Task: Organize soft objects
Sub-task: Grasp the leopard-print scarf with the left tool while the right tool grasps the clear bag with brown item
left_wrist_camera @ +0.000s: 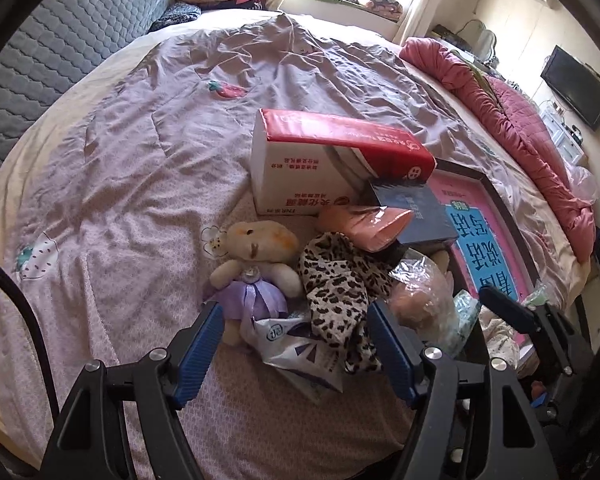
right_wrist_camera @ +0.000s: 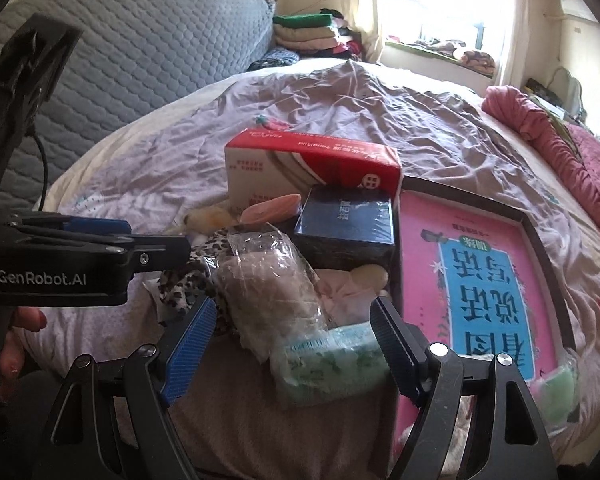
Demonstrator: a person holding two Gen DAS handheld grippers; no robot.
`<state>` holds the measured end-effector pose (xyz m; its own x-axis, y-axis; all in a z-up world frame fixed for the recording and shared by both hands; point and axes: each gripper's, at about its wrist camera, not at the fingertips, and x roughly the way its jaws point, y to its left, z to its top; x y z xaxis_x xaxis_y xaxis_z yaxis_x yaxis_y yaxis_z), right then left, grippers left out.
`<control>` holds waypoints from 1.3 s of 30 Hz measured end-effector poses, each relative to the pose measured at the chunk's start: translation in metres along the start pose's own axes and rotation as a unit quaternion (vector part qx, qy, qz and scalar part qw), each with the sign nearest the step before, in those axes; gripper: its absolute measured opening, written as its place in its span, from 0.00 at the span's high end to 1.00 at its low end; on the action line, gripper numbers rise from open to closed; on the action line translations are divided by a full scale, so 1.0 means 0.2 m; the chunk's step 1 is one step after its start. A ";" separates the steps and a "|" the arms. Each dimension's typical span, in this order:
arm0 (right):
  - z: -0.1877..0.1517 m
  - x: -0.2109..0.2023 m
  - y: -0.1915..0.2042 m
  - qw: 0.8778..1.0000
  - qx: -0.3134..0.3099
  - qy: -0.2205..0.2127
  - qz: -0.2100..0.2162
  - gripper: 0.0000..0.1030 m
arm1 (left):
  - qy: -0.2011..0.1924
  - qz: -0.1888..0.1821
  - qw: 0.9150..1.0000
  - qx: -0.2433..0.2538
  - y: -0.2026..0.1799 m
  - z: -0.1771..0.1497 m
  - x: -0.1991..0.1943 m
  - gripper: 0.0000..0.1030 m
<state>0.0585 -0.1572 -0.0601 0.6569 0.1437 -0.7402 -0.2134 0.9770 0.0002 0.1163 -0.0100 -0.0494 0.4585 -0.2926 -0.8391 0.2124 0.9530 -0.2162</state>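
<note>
Open bedspread: lilac quilt (left_wrist_camera: 140, 168), wrinkled and bare, spreads left of and beyond the left gripper (left_wrist_camera: 296, 340); this is the widest free room.
Far-left edge: grey quilted headboard (left_wrist_camera: 60, 40) closes off the bed on that side.
Left gripper: jaws stand apart, nothing pinched; blue pads flank the near end of the pile without touching it, as far as can be told.
Plush bear (left_wrist_camera: 256, 256): cream, stained orange on the face, lilac satin dress; lies face up just ahead of the left pad.
White printed pouch (left_wrist_camera: 300, 352): crinkled plastic, between the left gripper's pads, under the cloth's edge.
Leopard-print cloth (left_wrist_camera: 340, 288): crumpled, just ahead of the right pad of the left gripper, touching the bear.
Red-and-white carton (left_wrist_camera: 332, 160): rigid, beyond the soft pile, blocking that side.
Right gripper (right_wrist_camera: 292, 344): jaws likewise apart, gripping nothing.
Clear bag (right_wrist_camera: 268, 280): holds something soft and beige, lying between and ahead of the right gripper's pads.
Green tissue pack (right_wrist_camera: 332, 364): pale, floral wrap, near the right pad; contact unclear.
Dark blue box (right_wrist_camera: 344, 228): hard-edged, beyond the bag.
Pink book (right_wrist_camera: 480, 276): in a dark tray, walling the right side.
Person's hand (right_wrist_camera: 16, 340): on the left gripper's handle.
</note>
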 end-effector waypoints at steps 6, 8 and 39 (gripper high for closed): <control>0.03 0.08 0.01 1.000 -0.008 0.001 0.000 0.22 | 0.003 -0.014 1.000 -0.016 0.04 0.01 0.02 0.31; 0.03 0.11 0.00 1.000 -0.006 0.004 0.011 0.22 | 0.007 -0.019 1.000 -0.017 0.04 0.01 0.04 0.33; -0.02 -0.01 -0.33 0.993 0.106 -0.042 0.036 0.49 | 0.042 -0.029 0.998 0.041 -0.19 0.06 0.24 0.81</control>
<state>0.0688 -0.2217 -0.0605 0.7050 0.2181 -0.6748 -0.1107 0.9737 0.1991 0.1414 -0.0621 -0.0759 0.3706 -0.3367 -0.8656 0.3084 0.9237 -0.2273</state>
